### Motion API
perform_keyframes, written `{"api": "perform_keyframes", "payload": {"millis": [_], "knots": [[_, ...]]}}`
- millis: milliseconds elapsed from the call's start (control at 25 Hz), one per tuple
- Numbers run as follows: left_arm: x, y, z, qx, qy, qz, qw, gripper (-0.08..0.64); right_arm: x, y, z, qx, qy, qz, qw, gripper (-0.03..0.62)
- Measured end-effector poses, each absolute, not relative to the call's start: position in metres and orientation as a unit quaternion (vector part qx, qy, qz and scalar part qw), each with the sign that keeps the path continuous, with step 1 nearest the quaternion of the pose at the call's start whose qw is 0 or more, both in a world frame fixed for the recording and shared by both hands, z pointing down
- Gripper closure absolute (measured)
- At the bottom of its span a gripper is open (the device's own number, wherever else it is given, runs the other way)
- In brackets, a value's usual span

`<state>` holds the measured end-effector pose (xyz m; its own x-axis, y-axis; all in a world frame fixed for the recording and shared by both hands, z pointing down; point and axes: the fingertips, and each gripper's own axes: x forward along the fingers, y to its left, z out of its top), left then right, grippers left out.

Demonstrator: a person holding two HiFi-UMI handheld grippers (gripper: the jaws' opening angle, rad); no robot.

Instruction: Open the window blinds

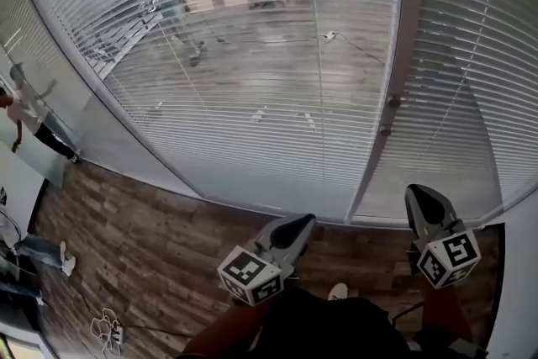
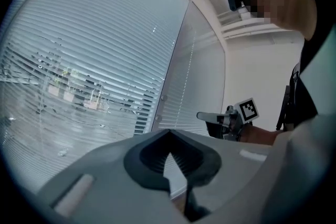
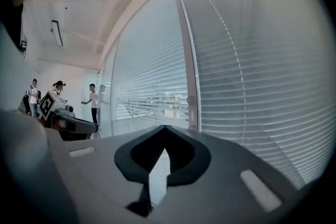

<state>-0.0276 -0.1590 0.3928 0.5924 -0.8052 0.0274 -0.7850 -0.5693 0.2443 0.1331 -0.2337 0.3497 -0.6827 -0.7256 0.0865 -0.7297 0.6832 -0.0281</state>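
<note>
White slatted blinds (image 1: 252, 71) cover the tall windows ahead; the middle panel's slats are tilted enough to show the street outside. A thin wand (image 1: 319, 80) hangs down that panel, and a cord (image 1: 458, 118) hangs on the right panel (image 1: 471, 55). Low in the head view, my left gripper (image 1: 296, 224) and right gripper (image 1: 423, 199) point at the window's foot, well short of the blinds. Both are shut and hold nothing. The blinds (image 2: 94, 60) fill the left gripper view beyond the left gripper (image 2: 169, 131), and the blinds (image 3: 247, 71) show past the right gripper (image 3: 164, 127).
A grey window post (image 1: 395, 71) with two small knobs divides the panels. Wood-look floor (image 1: 126, 240) runs to the glass. Cables (image 1: 108, 330) lie at lower left. A person (image 1: 21, 113) stands at far left; more people (image 3: 93, 102) stand along the window.
</note>
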Motion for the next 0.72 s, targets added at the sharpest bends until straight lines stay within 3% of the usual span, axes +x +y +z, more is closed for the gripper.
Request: {"api": "perform_keyframes", "payload": {"millis": [320, 720], "knots": [[0.0, -0.139, 0.381, 0.873, -0.473, -0.024, 0.118, 0.56, 0.16, -0.209, 0.348, 0.361, -0.93, 0.062, 0.023, 0.568], [-0.04, -0.122, 0.363, 0.887, -0.448, -0.033, 0.11, 0.56, 0.121, -0.176, 0.331, 0.374, -0.924, 0.076, 0.007, 0.568]]}}
